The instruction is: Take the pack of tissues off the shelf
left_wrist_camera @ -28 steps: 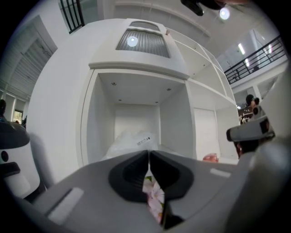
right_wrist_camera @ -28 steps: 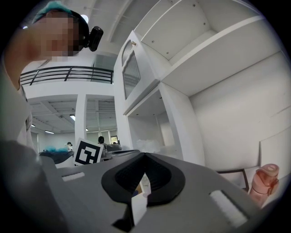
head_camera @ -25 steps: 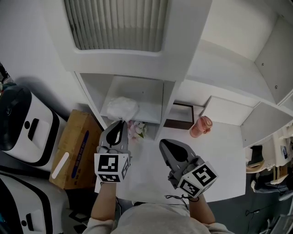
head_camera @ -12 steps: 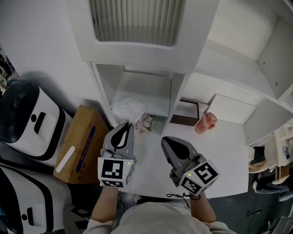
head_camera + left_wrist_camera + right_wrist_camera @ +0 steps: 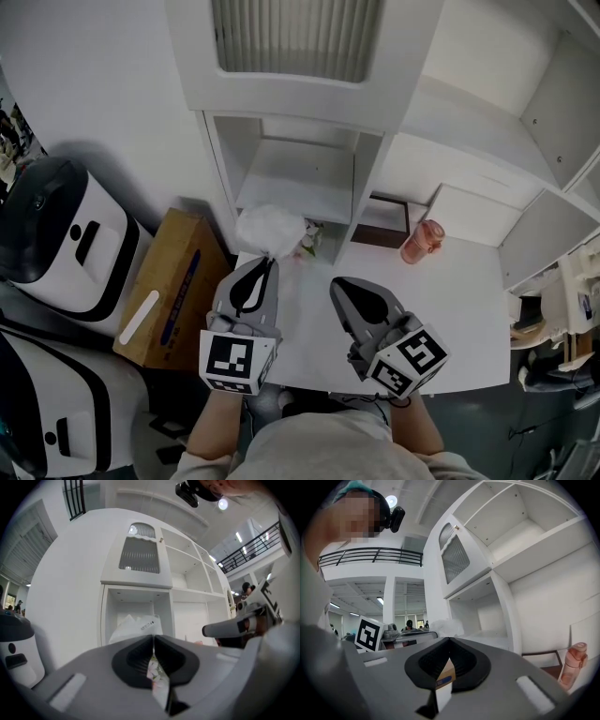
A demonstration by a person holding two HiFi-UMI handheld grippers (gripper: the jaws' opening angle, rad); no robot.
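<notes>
The pack of tissues [image 5: 272, 228] is a crumpled white plastic bundle with a floral end [image 5: 307, 242]. It hangs just in front of the lower shelf compartment [image 5: 295, 183], outside it. My left gripper [image 5: 270, 264] is shut on the pack's wrap. In the left gripper view the floral film [image 5: 157, 677] is pinched between the closed jaws and the white bundle [image 5: 136, 626] shows above them. My right gripper [image 5: 339, 286] hovers beside it over the white table [image 5: 450, 300], its jaws together with nothing held. The right gripper view shows the pack [image 5: 447, 626] at left.
A pink bottle [image 5: 421, 243] stands on the table to the right, near a dark frame [image 5: 380, 220] against the shelf unit. On the floor at left lie a cardboard box [image 5: 173, 291] and a white appliance [image 5: 56, 234]. Open white shelves rise at the right.
Both grippers have drawn back from the shelf. The pack came out of the compartment with the left gripper and now hangs in front of it.
</notes>
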